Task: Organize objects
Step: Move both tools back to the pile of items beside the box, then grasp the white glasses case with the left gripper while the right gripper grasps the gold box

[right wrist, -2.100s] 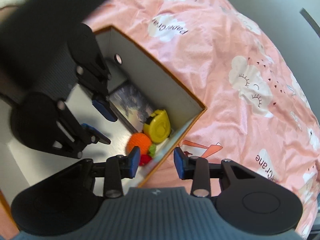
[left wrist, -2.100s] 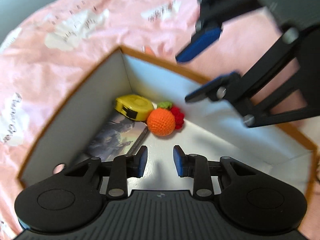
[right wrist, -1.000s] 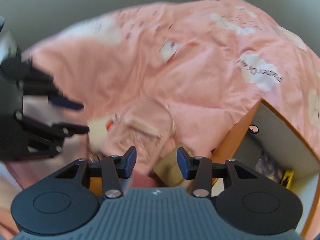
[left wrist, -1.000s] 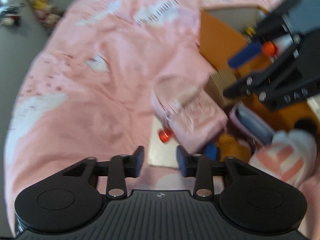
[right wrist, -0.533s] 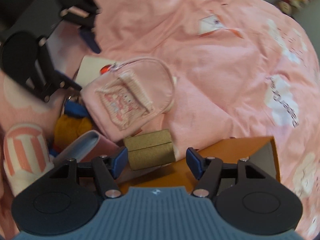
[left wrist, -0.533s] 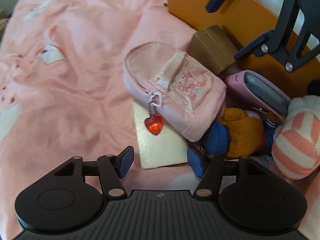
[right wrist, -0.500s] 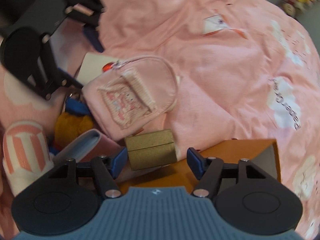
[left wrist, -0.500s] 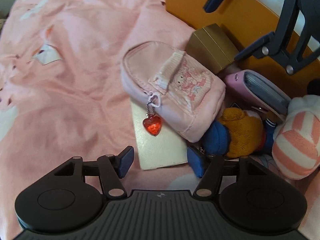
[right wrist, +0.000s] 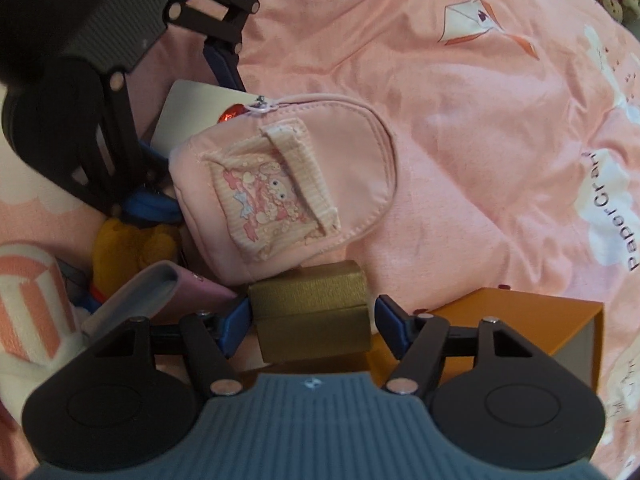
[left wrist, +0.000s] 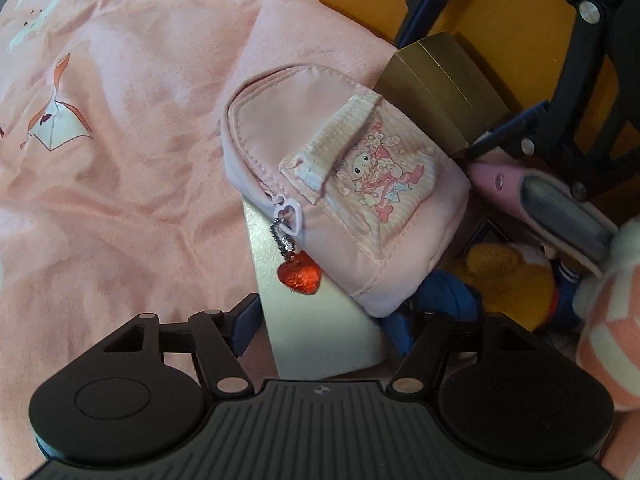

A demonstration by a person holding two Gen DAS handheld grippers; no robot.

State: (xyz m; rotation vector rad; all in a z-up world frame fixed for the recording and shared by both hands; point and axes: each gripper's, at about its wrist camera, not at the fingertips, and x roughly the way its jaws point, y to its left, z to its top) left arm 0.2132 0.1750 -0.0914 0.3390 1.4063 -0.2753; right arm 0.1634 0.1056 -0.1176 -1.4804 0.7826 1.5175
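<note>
Left gripper (left wrist: 320, 322): hanging wide open at the bottom of its frame, straddling the cream card (left wrist: 316, 320) and the lower corner of the pink pouch (left wrist: 344, 184), pads not pressing on either
Right gripper (right wrist: 312, 326): spread open low in its frame, with the gold box (right wrist: 310, 308) sitting between the blue pads, gripping nothing
Gold box: lying at centre bottom, touching the pouch's lower edge and just beside the orange box (right wrist: 520, 320) at lower right
Pink pouch: resting mid-frame on the pink sheet (right wrist: 460, 120), partly over the card, red heart charm (left wrist: 299, 273) dangling from its zip
Lower left, right view: striped plush (right wrist: 28, 300), yellow plush (right wrist: 128, 252) and pink case (right wrist: 176, 292) crowding together
</note>
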